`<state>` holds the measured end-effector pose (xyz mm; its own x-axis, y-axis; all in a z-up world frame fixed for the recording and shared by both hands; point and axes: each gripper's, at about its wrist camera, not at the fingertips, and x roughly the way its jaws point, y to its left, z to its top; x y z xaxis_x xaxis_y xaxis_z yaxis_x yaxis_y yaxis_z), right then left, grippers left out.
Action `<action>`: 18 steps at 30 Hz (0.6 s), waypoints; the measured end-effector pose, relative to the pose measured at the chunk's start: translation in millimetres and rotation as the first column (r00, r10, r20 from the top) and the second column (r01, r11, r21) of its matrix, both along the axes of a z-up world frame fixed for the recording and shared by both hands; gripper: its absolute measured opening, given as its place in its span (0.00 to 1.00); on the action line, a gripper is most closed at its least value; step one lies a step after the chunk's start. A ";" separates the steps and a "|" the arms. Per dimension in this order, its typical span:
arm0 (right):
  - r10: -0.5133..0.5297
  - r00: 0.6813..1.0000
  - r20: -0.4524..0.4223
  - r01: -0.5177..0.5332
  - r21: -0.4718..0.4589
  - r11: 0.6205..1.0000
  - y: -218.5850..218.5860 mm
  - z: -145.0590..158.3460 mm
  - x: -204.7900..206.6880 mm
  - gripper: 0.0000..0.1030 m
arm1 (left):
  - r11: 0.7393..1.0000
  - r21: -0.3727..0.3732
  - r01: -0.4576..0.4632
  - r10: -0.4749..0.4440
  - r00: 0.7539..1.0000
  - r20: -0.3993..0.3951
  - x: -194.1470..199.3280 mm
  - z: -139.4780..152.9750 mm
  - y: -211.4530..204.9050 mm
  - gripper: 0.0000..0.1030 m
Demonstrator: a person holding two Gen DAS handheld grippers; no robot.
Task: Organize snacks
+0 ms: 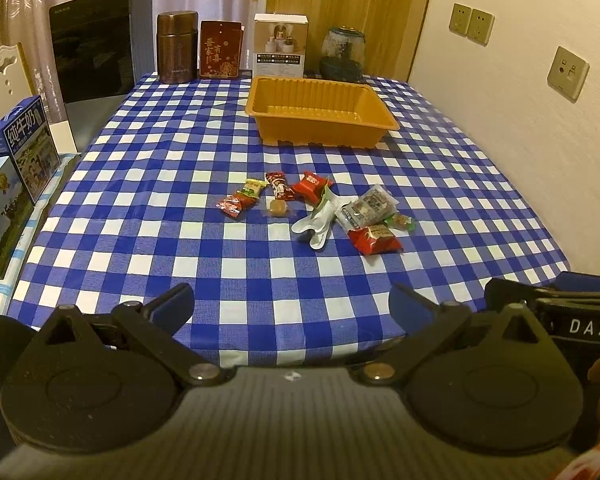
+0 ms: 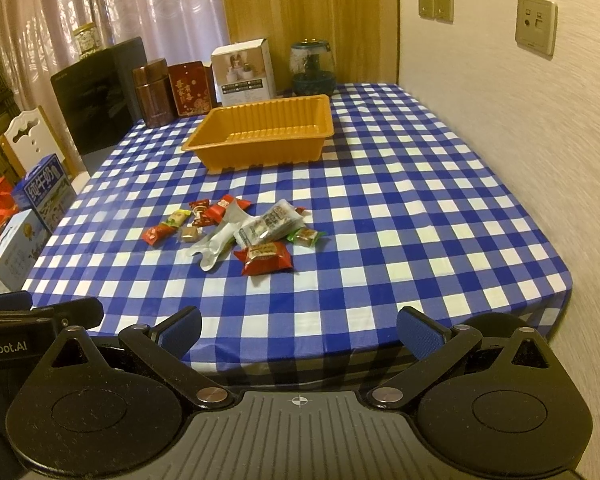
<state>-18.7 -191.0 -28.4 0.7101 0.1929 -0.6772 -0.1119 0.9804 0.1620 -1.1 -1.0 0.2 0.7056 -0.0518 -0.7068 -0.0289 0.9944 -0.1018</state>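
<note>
both grippers hang at the bottom of the frame, the left gripper (image 1: 292,308) and the right gripper (image 2: 299,330), jaws wide apart and holding nothing. the snacks (image 1: 312,204) lie in the middle of the checkered table (image 1: 140,208). the orange tray (image 1: 320,110) sits above them, bare inside

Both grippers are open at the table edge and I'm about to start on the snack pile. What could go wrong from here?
1. The clear grey-printed packet overlaps the large red wrapped snack and white glossy pouch; grabbing one may drag its neighbours.
2. The small caramel candy in clear wrap lies flat, so the left gripper may pinch the blue-and-white checked tablecloth.
3. The empty orange plastic tray looks light; a bump might slide it.
</note>
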 end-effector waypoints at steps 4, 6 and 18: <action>-0.004 1.000 0.002 0.004 0.001 1.000 -0.2 0.8 0.5 1.00 | 1.000 0.000 0.000 0.000 1.000 0.002 -0.2 -0.1 0.3 1.00; -0.004 1.000 0.002 0.004 0.002 1.000 -1.0 0.7 0.2 1.00 | 1.000 0.001 -0.001 0.001 1.000 0.002 -0.2 0.0 0.2 1.00; -0.005 1.000 0.003 0.005 0.003 1.000 -1.2 0.4 -0.1 1.00 | 1.000 0.000 0.001 -0.001 1.000 0.001 -0.2 0.1 0.1 1.00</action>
<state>-18.8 -192.2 -28.0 0.7131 0.1911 -0.6745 -0.1073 0.9805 0.1644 -1.4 -0.8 0.2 0.7062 -0.0529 -0.7060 -0.0274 0.9944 -0.1019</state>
